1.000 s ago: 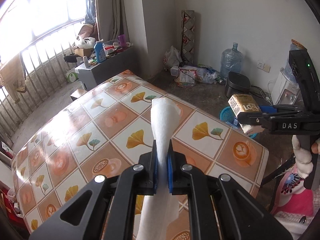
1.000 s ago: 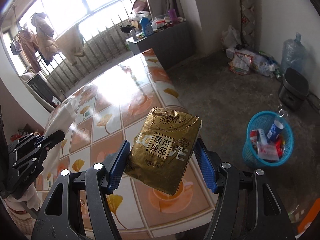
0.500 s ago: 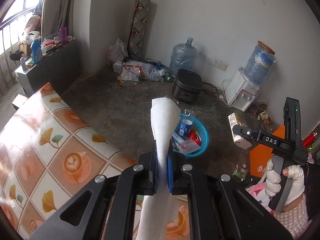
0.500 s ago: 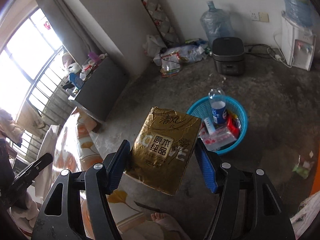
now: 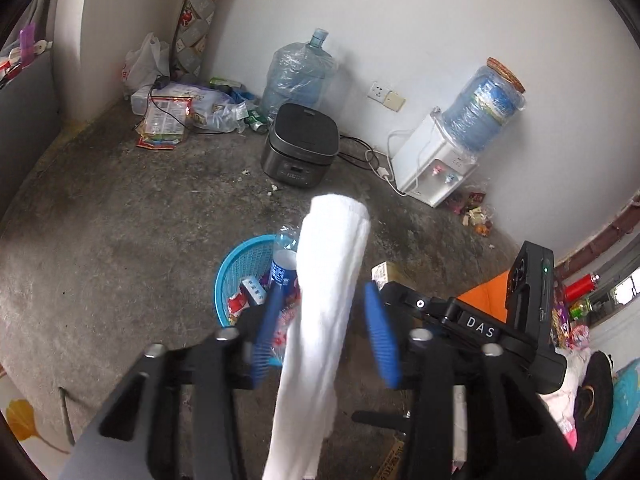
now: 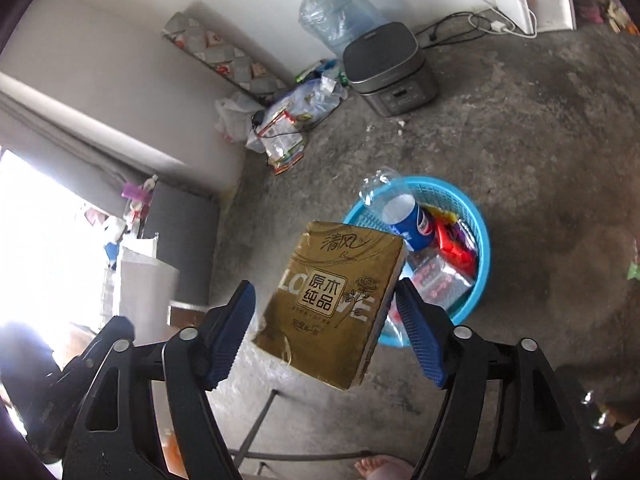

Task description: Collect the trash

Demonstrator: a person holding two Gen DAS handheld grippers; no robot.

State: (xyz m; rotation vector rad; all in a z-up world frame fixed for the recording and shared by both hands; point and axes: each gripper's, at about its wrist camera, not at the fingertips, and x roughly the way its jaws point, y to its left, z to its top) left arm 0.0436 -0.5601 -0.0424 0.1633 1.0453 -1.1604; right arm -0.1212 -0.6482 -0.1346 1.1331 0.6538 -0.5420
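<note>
My left gripper [image 5: 326, 336] is open; a long white tissue [image 5: 324, 320] hangs loose between its spread blue pads, above the blue trash basket [image 5: 236, 264]. My right gripper [image 6: 326, 334] is open too; the gold tissue pack [image 6: 332, 300] sits between its pads without touching them, beside the blue basket [image 6: 478, 240]. The basket holds a Pepsi bottle [image 6: 408, 220] and wrappers. The right gripper also shows in the left wrist view [image 5: 476, 326].
A dark rice cooker [image 5: 300, 146], two large water bottles [image 5: 298, 74] and a white dispenser [image 5: 434, 168] stand by the wall. Bags and wrappers [image 5: 176, 110] lie in the corner. A patterned table corner [image 5: 24, 428] is at lower left.
Both grippers swung from over the table to above the blue basket. Both opened: the tissue and the gold pack are no longer pinched.
</note>
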